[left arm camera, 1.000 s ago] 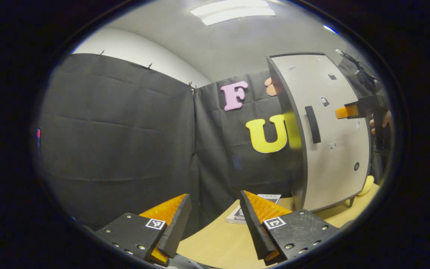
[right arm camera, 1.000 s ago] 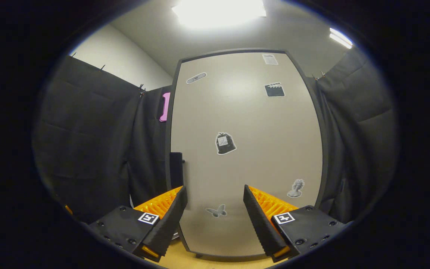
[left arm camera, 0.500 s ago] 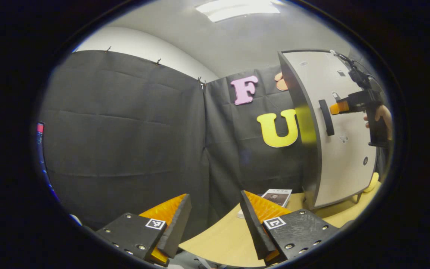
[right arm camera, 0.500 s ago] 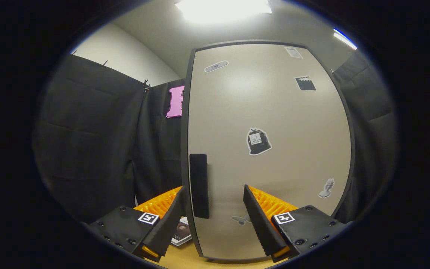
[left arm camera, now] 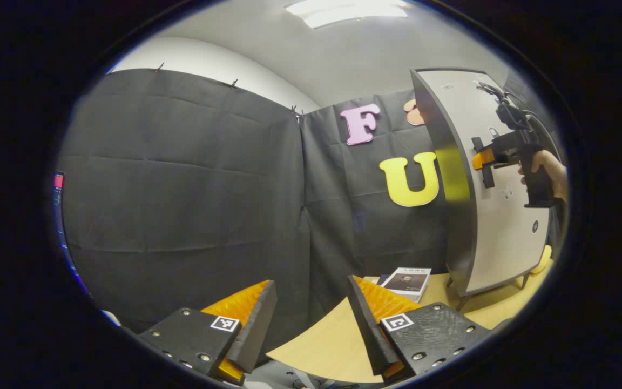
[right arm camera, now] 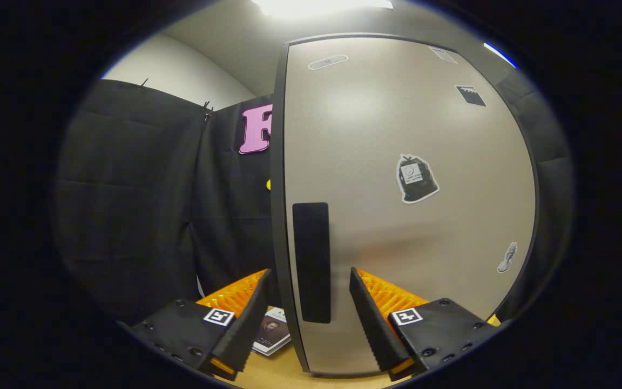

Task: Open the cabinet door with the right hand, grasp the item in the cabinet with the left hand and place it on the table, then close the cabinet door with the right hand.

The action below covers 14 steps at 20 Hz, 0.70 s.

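Observation:
The light grey cabinet door [right arm camera: 397,243] stands close ahead in the right gripper view and looks shut, so whatever is inside is hidden. Its black vertical handle [right arm camera: 311,259] sits in the gap of my right gripper [right arm camera: 308,319], which is open with its fingers on either side of the bar and not pressing it. In the left gripper view the cabinet [left arm camera: 497,216] is at the far right. There a hand [left arm camera: 546,167] holds the right gripper [left arm camera: 481,160] at the handle [left arm camera: 486,167]. My left gripper [left arm camera: 311,319] is open and holds nothing, low over the table's near edge.
A book [left arm camera: 408,282] lies on the wooden table [left arm camera: 332,340] just left of the cabinet and appears again as the book [right arm camera: 272,335] under the right gripper. Something yellow [left arm camera: 543,262] peeks out behind the cabinet's right foot. Black cloth walls close off the left and back.
My right gripper has moved in toward the door and over to the handle, which now sits between its fingers. The left gripper has drifted a little away from the cabinet and stayed open.

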Available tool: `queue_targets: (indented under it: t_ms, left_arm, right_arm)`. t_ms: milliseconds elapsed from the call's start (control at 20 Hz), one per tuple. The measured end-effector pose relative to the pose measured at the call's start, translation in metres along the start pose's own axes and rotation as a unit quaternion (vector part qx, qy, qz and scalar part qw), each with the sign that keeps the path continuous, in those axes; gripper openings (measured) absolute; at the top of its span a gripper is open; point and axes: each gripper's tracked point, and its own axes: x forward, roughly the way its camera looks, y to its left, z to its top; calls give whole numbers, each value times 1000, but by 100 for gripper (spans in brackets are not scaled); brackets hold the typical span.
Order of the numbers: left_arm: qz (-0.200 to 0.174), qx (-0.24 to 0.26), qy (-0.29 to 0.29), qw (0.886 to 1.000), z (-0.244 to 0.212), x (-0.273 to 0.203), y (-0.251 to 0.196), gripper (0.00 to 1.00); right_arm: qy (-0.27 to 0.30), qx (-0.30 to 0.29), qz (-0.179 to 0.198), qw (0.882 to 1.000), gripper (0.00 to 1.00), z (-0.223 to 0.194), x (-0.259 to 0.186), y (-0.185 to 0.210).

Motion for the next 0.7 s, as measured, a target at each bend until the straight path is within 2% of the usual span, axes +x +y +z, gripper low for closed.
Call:
queue_targets:
  t_ms: [50,100,150,200,250,350,400,450,500,550,650,700]
  left_arm:
    - [0,0,0,1000,-1,0,3,80]
    - [0,-1,0,1000,-2,0,5,79]
    - [0,-2,1,1000,-3,0,7,80]
    - [0,-2,1,1000,-4,0,8,80]
    - [0,-3,1,1000,-5,0,10,80]
    - [-1,-5,2,1000,-6,1,11,80]
    - [-3,-6,2,1000,-7,2,11,80]
    - [-5,-8,2,1000,-6,3,9,80]
    - [-7,-9,0,1000,-5,3,8,80]
    - [-9,-9,-2,1000,-4,3,6,80]
    - [-15,-10,-6,1000,-2,5,2,80]
    - [-17,-10,-7,1000,-2,6,0,80]
  right_arm:
    - [6,2,-1,1000,83,-2,3,2]
    - [9,2,-4,1000,68,-2,6,2]
    - [14,3,-7,1000,67,-4,7,2]
    - [16,3,-13,1000,75,-5,8,1]
    - [15,3,-29,999,68,-4,11,-5]
    - [18,11,-36,999,34,-5,13,-6]
    - [21,11,-38,999,40,-5,14,-6]
    - [23,7,-39,999,33,-4,12,-6]
    - [27,4,-40,999,33,-5,12,-7]
    - [30,0,-37,999,23,-5,11,-7]
    - [32,11,-30,999,15,-5,10,-6]
    - [32,11,-25,999,17,-5,9,-6]
